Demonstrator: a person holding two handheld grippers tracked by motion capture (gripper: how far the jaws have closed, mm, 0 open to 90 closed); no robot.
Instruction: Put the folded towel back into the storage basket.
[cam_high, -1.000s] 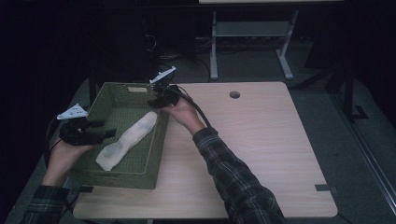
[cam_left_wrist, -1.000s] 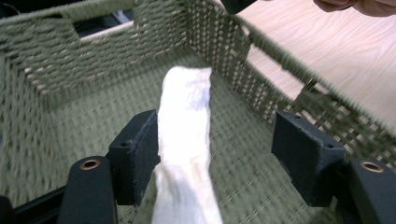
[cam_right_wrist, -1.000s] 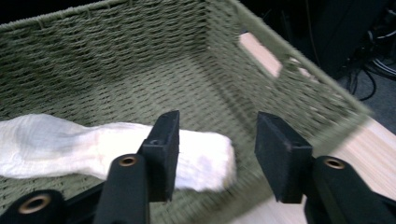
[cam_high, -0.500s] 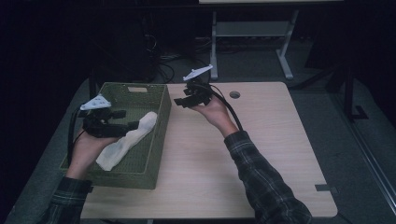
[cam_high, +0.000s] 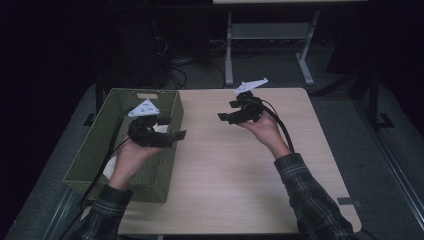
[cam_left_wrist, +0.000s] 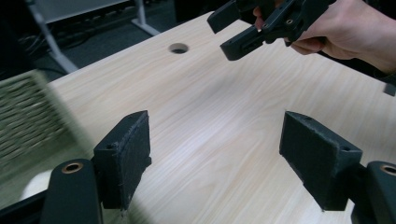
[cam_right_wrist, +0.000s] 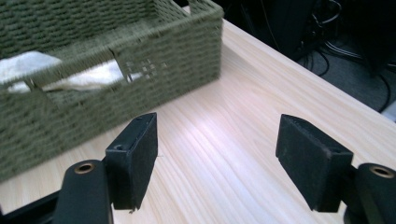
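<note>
One white cloth (cam_right_wrist: 32, 65) lies inside the green woven basket (cam_high: 100, 145) at the left edge of the wooden counter (cam_high: 240, 170), showing through the cut-out handle in the right gripper view, with no jaws touching it. Just above the basket's right wall hangs the left gripper (cam_high: 170, 131), carried by a left hand (cam_high: 127, 155) whose forearm, in a plaid sleeve, rises from the lower edge; its jaws point toward the counter's middle, have just been opening, and stand released with bare wood between them. Well apart, over the far middle of the counter, the right gripper (cam_high: 227, 118) is held up on an upturned right hand (cam_high: 262, 129), wrist bent, jaws facing left toward the basket; they too have just been opening and grasp nothing.
</note>
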